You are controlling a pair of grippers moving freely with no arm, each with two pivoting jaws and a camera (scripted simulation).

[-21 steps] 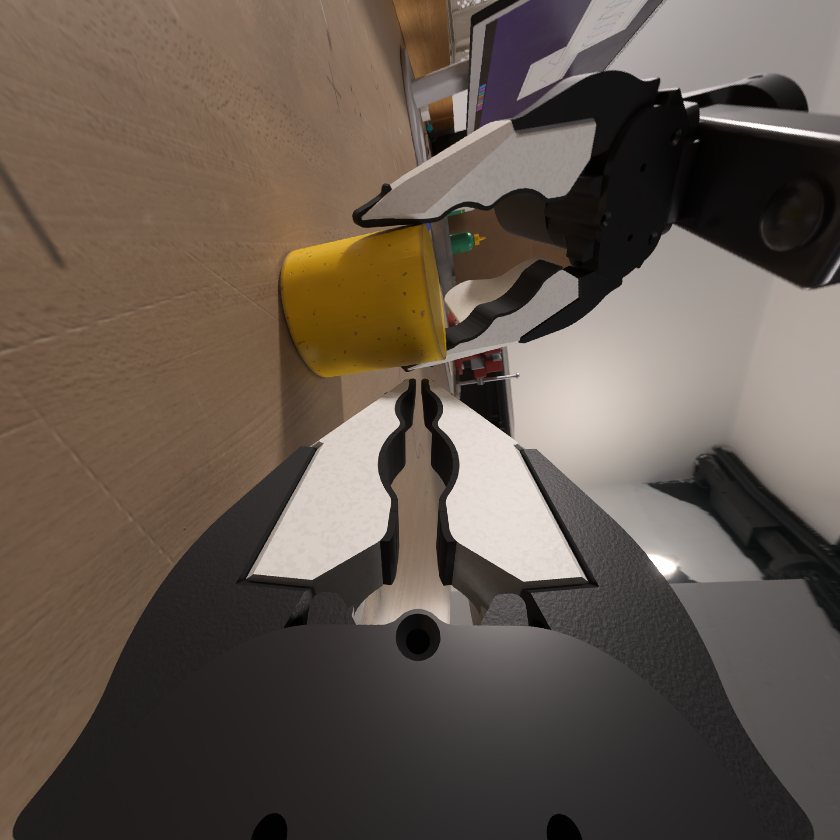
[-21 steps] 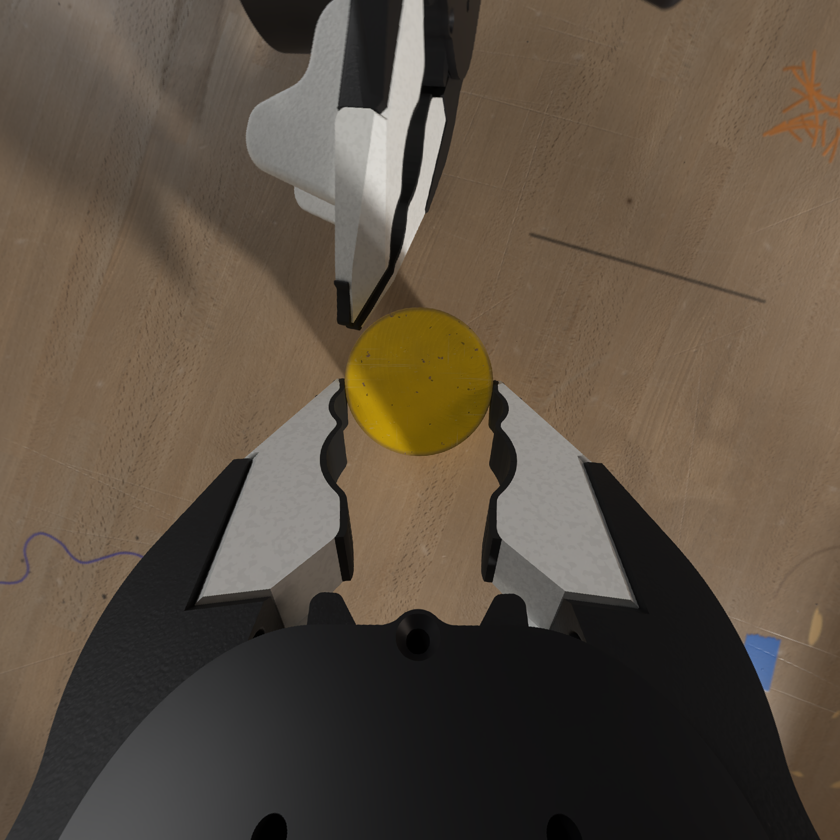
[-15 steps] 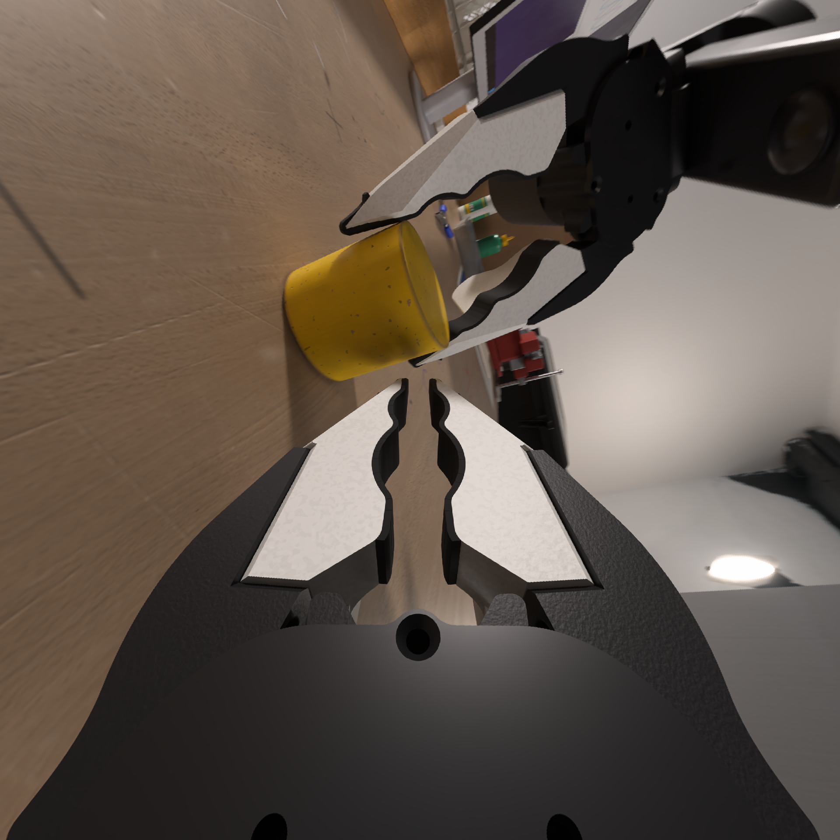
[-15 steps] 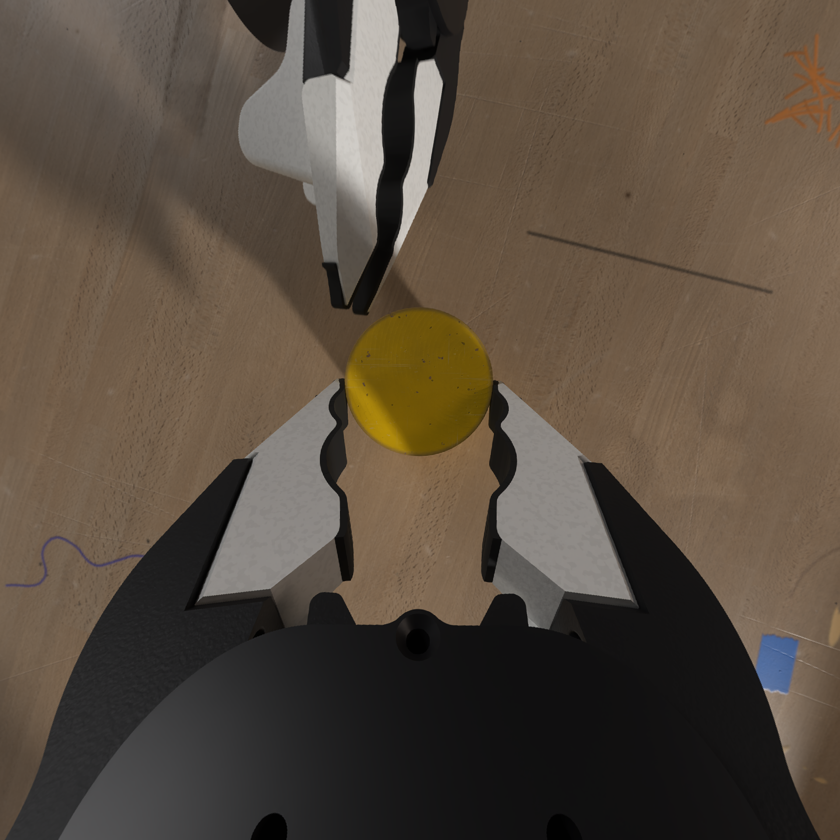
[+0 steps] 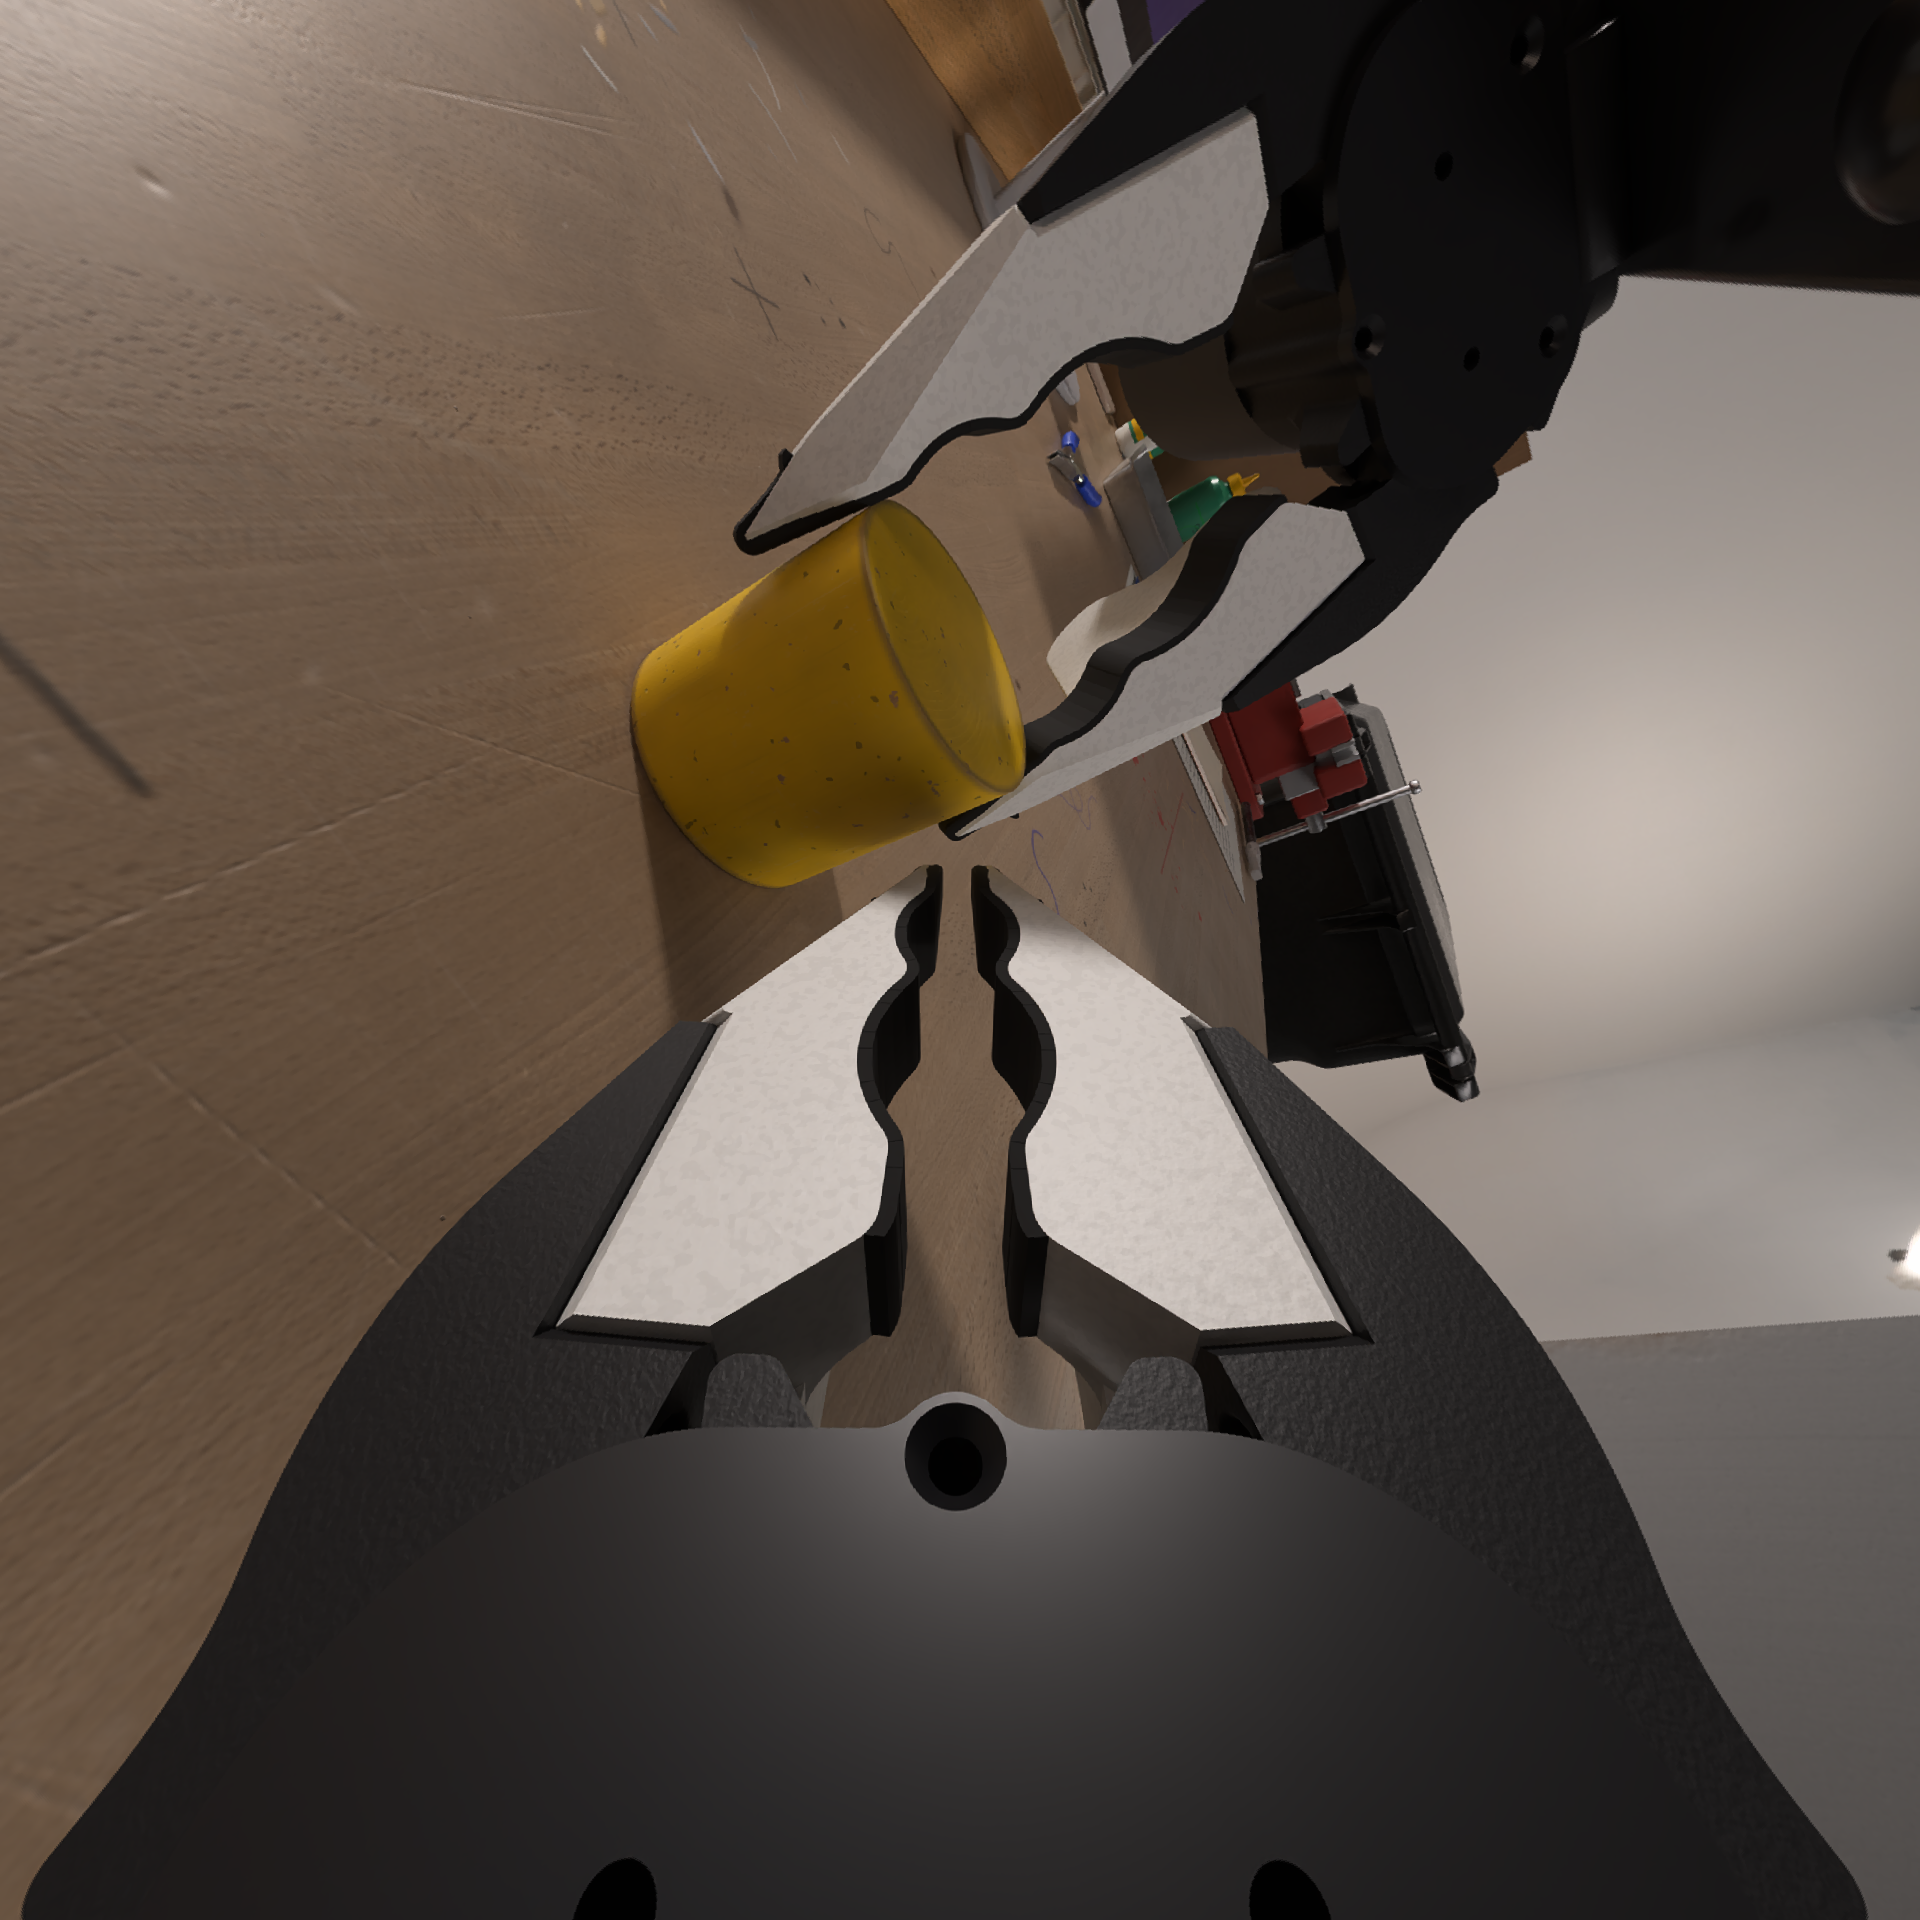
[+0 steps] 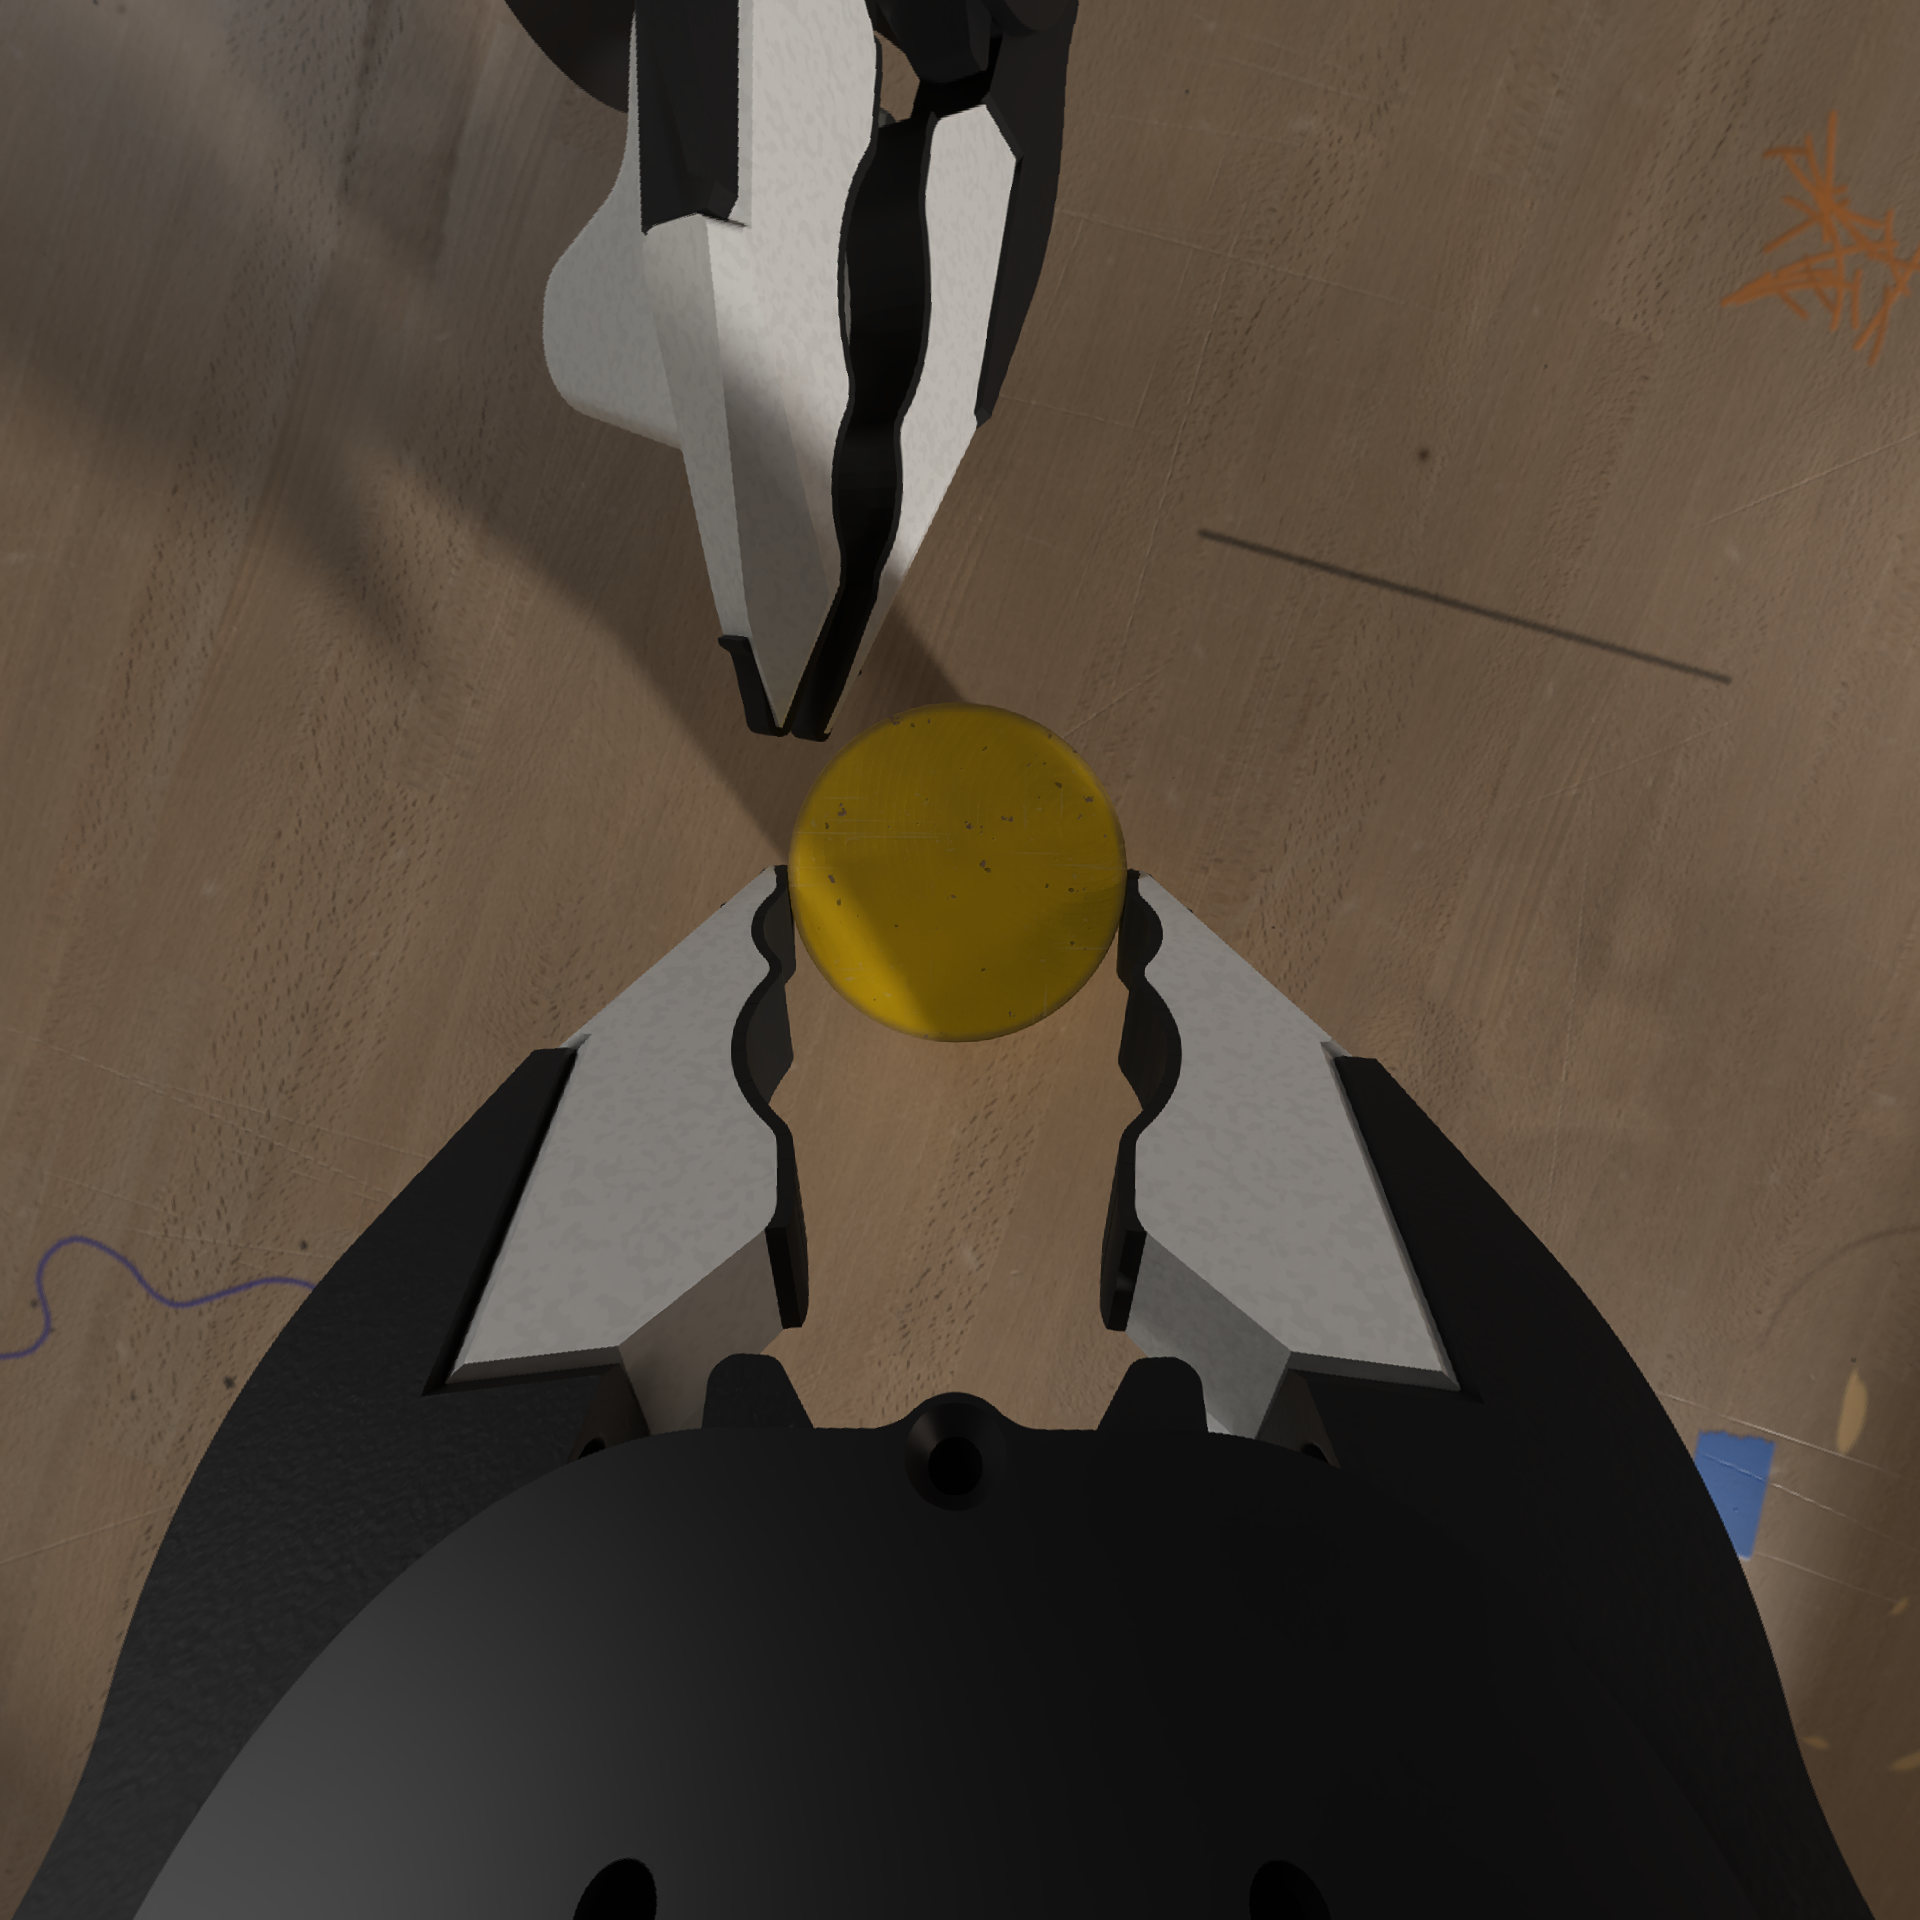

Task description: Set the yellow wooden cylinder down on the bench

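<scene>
The yellow wooden cylinder (image 6: 956, 873) stands upright on the wooden bench (image 6: 1455, 935). In the left wrist view the cylinder (image 5: 810, 717) rests flat on the bench (image 5: 312, 520). My right gripper (image 6: 958, 883) is shut on the cylinder, with its fingertips (image 6: 777, 904) against both sides near the top rim. It also shows in the left wrist view (image 5: 857, 681). My left gripper (image 5: 954, 873) is shut and empty, apart from the cylinder and just beside it. In the right wrist view the left gripper (image 6: 790, 727) points at the cylinder's far left edge.
A red vise (image 5: 1288, 748), a black case (image 5: 1351, 935) and a green bottle (image 5: 1205, 499) sit far along the bench. A blue tape piece (image 6: 1730, 1496), an orange scribble (image 6: 1839, 249) and a dark line (image 6: 1455, 608) mark the bench surface.
My left gripper has drawn back a little from the cylinder and turned. The cylinder and my right gripper have stayed in place.
</scene>
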